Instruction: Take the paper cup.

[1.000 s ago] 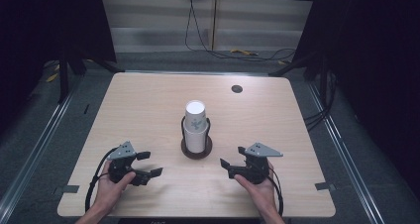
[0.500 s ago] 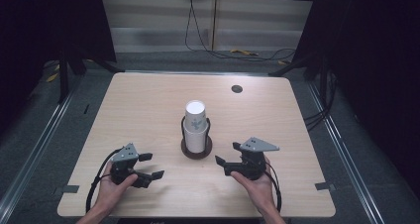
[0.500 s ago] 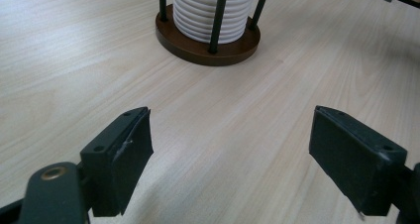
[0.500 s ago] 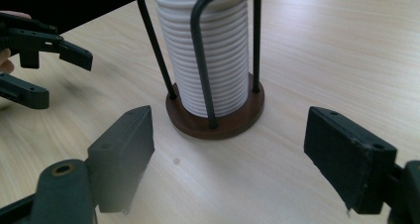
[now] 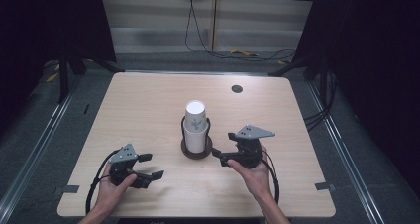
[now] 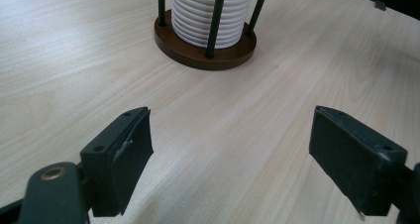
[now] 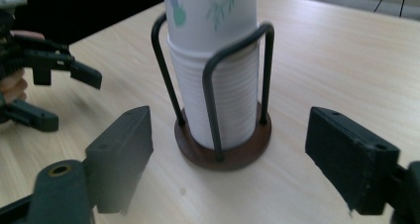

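Cups (image 5: 195,127) stacked in holder (image 5: 196,149) mid-worktop (image 5: 148,100); right hand-held gripper (image 5: 221,157) just beside, closing slightly, nothing between; left hand-held gripper (image 5: 149,166) wide open, empty.

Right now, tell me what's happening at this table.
A person holds a two-jaw gripper in each hand at a wooden table. A stack of paper cups stands upside down in a wire holder with a brown base at the middle. The right gripper is close beside the holder, jaws apart and facing the stack with nothing between them. The left gripper rests near the table's front edge, open and empty. No cup has been taken out yet.
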Demonstrator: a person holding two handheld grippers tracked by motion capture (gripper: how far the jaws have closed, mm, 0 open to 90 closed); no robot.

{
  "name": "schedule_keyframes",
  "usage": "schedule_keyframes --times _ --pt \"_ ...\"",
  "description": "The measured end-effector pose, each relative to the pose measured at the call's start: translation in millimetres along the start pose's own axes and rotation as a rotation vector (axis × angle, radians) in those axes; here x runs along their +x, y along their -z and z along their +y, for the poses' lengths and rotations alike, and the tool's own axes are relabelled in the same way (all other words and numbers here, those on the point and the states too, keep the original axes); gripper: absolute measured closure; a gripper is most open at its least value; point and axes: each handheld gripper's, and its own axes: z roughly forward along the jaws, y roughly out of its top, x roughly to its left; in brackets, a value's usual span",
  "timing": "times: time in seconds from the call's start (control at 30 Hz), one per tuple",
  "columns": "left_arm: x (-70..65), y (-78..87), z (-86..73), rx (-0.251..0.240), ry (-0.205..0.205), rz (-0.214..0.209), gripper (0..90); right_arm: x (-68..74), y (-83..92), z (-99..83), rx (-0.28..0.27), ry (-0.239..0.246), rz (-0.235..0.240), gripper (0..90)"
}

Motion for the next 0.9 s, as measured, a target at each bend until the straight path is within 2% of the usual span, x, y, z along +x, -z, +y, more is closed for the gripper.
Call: schedule_keyframes --times 0.07,0.4,0.53,0.67,0.73,0.9 --pt "-0.5 0.0 0.1 0.002 0.000 -0.004 16.8 1.2 -1.1 6.1 -0.025 -0.013 0.008 20.9" --pt "-1.5 -0.7 0.4 -0.001 -0.010 -0.003 16.8 5.1 -13.1 30.0 -0.054 0.000 0.037 20.9" --pt "-3.2 -1.9 -0.1 0.001 -0.013 -0.009 16.8 2.0 -18.3 37.8 -0.056 -0.013 0.049 19.2" --pt "-4.7 -4.1 -0.3 -0.008 -0.003 -0.013 16.9 0.2 -23.4 45.2 -0.055 -0.006 0.056 18.9" --pt "-6.0 -6.7 -0.4 0.002 -0.007 -0.018 16.8 0.1 -26.5 49.8 -0.057 0.000 0.049 17.8" --pt "-8.8 -6.1 -0.3 0.002 -0.030 -0.018 16.8 2.0 -33.6 62.5 -0.050 0.006 0.064 15.9"
